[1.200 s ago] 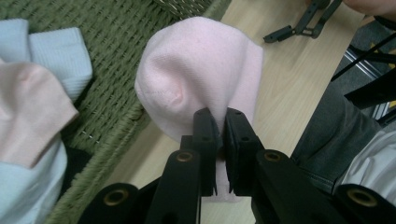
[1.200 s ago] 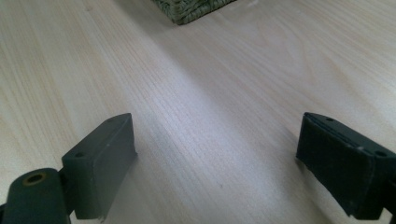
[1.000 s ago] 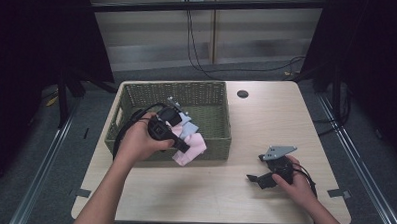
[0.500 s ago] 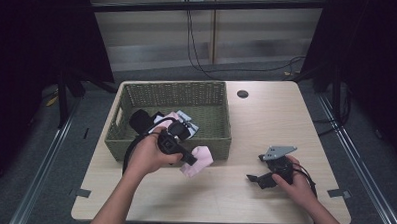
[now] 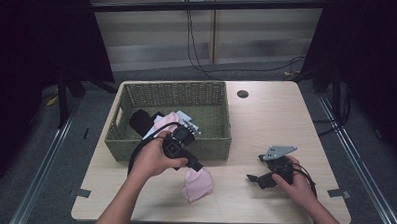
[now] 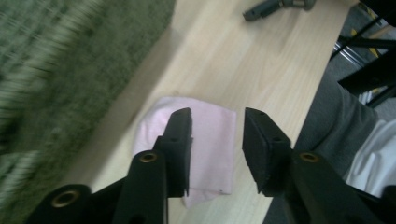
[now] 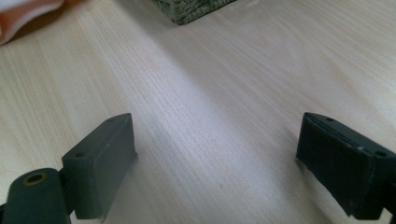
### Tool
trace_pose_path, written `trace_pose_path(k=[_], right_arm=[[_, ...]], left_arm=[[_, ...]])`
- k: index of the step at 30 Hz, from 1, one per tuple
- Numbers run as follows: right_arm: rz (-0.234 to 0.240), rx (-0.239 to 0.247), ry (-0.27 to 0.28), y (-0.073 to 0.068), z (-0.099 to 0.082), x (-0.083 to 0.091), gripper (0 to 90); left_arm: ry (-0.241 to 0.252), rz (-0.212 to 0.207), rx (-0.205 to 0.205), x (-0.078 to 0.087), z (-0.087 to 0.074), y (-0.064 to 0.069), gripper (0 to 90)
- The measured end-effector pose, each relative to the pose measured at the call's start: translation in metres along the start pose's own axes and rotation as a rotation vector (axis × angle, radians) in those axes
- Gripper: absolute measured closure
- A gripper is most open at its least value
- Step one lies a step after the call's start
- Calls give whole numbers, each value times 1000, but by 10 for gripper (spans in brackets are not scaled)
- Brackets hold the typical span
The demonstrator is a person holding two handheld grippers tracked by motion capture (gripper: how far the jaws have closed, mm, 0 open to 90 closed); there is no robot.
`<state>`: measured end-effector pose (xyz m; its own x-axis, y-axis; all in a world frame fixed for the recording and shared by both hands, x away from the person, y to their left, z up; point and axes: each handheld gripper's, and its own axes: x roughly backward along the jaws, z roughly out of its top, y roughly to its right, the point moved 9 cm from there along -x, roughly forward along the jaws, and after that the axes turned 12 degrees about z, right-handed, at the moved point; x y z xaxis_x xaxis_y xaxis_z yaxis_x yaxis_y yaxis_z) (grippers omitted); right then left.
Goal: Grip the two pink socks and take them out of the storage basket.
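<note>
A pink cloth (image 5: pixel 199 184) lies folded on the wooden table (image 5: pixel 266 119), in front of the woven green basket (image 5: pixel 172 87). My left gripper (image 5: pixel 196 167) hovers just over it, and its jaws have just been opening. In the left gripper view the cloth (image 6: pixel 212 140) rests flat on the wood beneath the left gripper (image 6: pixel 217 116), with neither pad pressing it. My right gripper (image 5: pixel 255 168) rests on the table to the right, jaws spread wide. Between the jaws of the right gripper (image 7: pixel 219 135) is bare wood.
The basket holds a black item (image 5: pixel 140 121), another pink cloth (image 5: pixel 169 118) and a white piece (image 5: pixel 190 124). A round black hole (image 5: pixel 242 94) sits in the table near its far edge. The basket's side (image 6: pixel 56 60) is close to the left gripper.
The left hand carried the pink cloth from above the basket toward the table's front and down. Its jaws have opened, and the cloth now lies on the table. The right hand stayed still.
</note>
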<state>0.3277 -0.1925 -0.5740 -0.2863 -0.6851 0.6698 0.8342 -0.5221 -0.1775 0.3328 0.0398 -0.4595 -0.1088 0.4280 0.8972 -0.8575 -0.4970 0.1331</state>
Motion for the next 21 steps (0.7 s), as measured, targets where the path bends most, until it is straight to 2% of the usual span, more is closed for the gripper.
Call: trace_pose_path(k=[2,4,6,9,13,16,17,18,19,21], right_arm=[[0,0,0,0,0,0,107],[0,0,0,0,0,0,107],[0,0,0,0,0,0,107],[0,0,0,0,0,0,107],[0,0,0,0,0,0,107],[0,0,0,0,0,0,107],[0,0,0,0,0,0,107],[0,0,0,0,0,0,107],[0,0,0,0,0,0,107],[0,1,0,0,0,0,107]], left_arm=[[16,8,15,3,3,-3,579],[31,31,13,6,6,-9,541],[42,29,12,10,8,-11,509],[64,50,25,15,14,-17,453],[81,67,29,26,19,-25,423],[82,101,19,32,21,-37,412],[96,110,39,34,23,-42,408],[101,115,40,35,24,-45,405],[104,138,38,36,24,-53,401],[102,159,55,37,24,-62,396]])
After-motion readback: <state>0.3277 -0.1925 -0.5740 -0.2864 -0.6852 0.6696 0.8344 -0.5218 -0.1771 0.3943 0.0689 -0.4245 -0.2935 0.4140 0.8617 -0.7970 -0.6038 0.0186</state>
